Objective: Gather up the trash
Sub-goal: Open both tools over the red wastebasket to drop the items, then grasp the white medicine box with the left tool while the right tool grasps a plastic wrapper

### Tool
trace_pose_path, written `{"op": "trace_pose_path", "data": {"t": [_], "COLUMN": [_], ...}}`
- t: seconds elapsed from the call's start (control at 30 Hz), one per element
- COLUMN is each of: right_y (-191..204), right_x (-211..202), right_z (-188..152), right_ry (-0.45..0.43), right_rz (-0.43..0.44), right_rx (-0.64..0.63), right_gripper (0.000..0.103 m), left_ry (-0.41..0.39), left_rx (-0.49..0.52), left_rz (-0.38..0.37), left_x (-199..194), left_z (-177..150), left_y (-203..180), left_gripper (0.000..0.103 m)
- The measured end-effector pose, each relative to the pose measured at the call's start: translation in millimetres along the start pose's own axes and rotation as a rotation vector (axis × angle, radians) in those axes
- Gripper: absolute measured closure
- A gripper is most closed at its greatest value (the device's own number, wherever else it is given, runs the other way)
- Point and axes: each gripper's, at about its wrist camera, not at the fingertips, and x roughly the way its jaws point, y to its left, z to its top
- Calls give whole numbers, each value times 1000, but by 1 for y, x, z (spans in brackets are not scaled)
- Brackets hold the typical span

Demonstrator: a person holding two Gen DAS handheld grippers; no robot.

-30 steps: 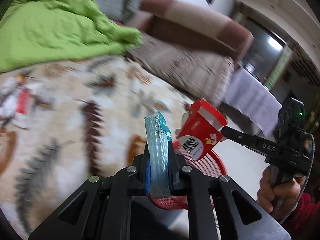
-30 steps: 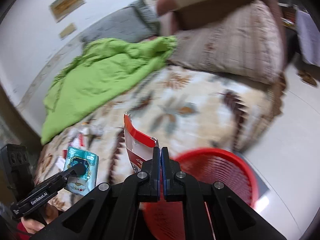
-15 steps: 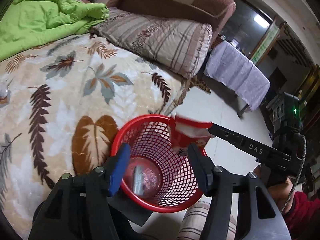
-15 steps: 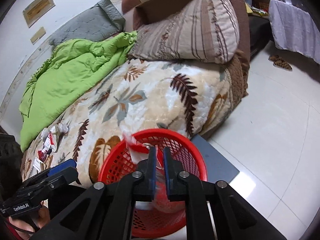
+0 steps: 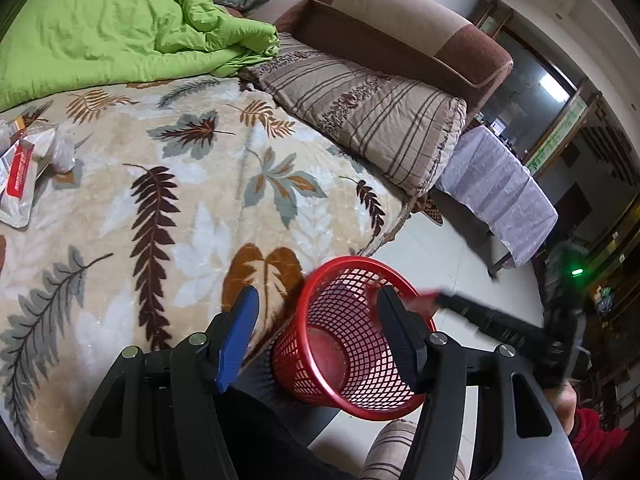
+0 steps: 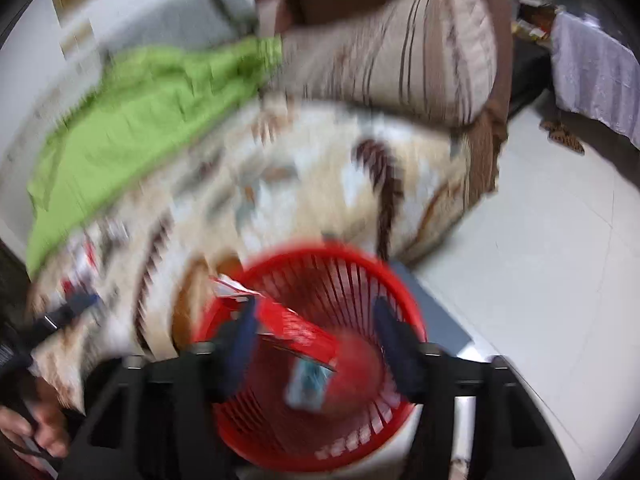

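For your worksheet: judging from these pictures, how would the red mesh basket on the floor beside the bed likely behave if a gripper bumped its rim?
The red basket probably weighs little: its walls are open mesh. It narrows toward the base, so a push at the rim might tip it. The bed right beside it could stop a fall that way; toward the open floor, nothing would.

I see the bed (image 5: 192, 200) under a leaf-print blanket (image 5: 120, 272), carrying a green quilt (image 5: 100, 28), a striped pillow (image 5: 360, 108) and some wrappers (image 5: 24, 168) at its left edge. On the tiled floor (image 6: 540, 240) beside it stands 1 red basket (image 5: 320, 400).
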Motion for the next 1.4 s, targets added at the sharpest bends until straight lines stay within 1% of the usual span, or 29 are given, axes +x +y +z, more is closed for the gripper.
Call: {"op": "trace_pose_path", "data": {"t": [0.03, 0.07, 0.1, 0.2, 0.23, 0.3, 0.33, 0.4, 0.43, 0.57, 0.6, 0.67, 0.7, 0.73, 0.77, 0.83, 0.87, 0.93, 0.97, 1.0, 1.03, 1.07, 1.1, 1.13, 1.17, 1.23, 1.27, 1.33, 1.4], "right_y": [-1, -4, -5, -1, 1, 6, 11, 18, 19, 15, 11, 0, -4, -8, -9, -2, 0, -2, -3, -1, 2, 1, -4, -9, -10, -3, 0, 7, 19], "right_x": [6, 6, 4, -3, -5, -4, 3, 17, 18, 14, 14, 18, 19, 19, 17, 9, 8, 10, 9, 8, 7, 8, 9, 9, 9, 8, 7, 7, 6], "right_z": [-2, -4, -5, -4, -4, -3, -4, -8, -11, -18, -18, -18, -18, -17, -17, -15, -14, -11, -11, -10, -9, -9, -8, -8, -7, -5, -4, 0, 5], "right_ry": [38, 39, 32, 3, -1, 11, 52, 154, 172, 192, 206, 260, 272, 271, 259, 198, 194, 231, 224, 205, 194, 204, 217, 220, 215, 186, 175, 169, 151], "right_rz": [-7, 5, 19, 7, 16, 18, -20, -50, -35, -8, 18, 112, 142, 141, 110, 8, 15, 119, 96, 29, 0, 46, 115, 152, 133, 66, 74, 133, 145], "right_rx": [7, 30, 35, 16, 7, -22, -58, -122, -133, -135, -114, -21, 12, 43, 44, -21, -35, 1, 10, -13, -43, -30, 19, 78, 83, 31, 26, 39, 17], "right_gripper": [35, 35, 35, 35, 35, 35, 32, 32, 32, 32, 32, 31, 31, 31, 31, 31, 31, 31, 31, 31, 30, 30, 30, 30, 30, 30, 30, 30, 30], "left_ry": [-2, -5, -8, -15, -17, -19, -21, -22, -23, -27, -26, -24, -24, -25, -27, -27, -27, -28, -29, -29, -30, -31, -33, -35, -37, -41, -43, -46, -50], "left_rx": [-1, -3, -5, -13, -17, -21, -26, -36, -39, -51, -56, -64, -65, -65, -67, -67, -68, -71, -75, -80, -87, -90, -92, -95, -99, -111, -118, -129, -142], "left_rz": [2, -1, -1, 3, 3, 8, 13, 15, 17, 27, 26, 24, 23, 24, 23, 23, 24, 30, 31, 31, 29, 30, 31, 35, 37, 38, 41, 52, 61], "left_x": [-1, -3, -4, -7, -7, -8, -9, -11, -12, -13, -13, -14, -14, -14, -14, -15, -15, -16, -16, -17, -18, -18, -19, -20, -20, -22, -24, -26, -29], "left_z": [0, 0, 0, 1, 2, 1, 1, 1, 1, 1, 1, 1, 2, 2, 2, 2, 2, 3, 3, 3, 4, 4, 4, 4, 4, 4, 5, 5, 4], "left_y": [1, 2, 3, 6, 7, 9, 12, 15, 17, 23, 24, 27, 27, 27, 28, 29, 29, 31, 32, 34, 36, 37, 38, 40, 42, 45, 48, 53, 59], "left_gripper": [43, 43, 43, 43, 43, 43, 43, 43, 43, 43, 43, 43, 42, 42, 42, 42, 42, 42, 42, 42, 42, 42, 41, 41, 41, 41, 41, 40, 40]}}
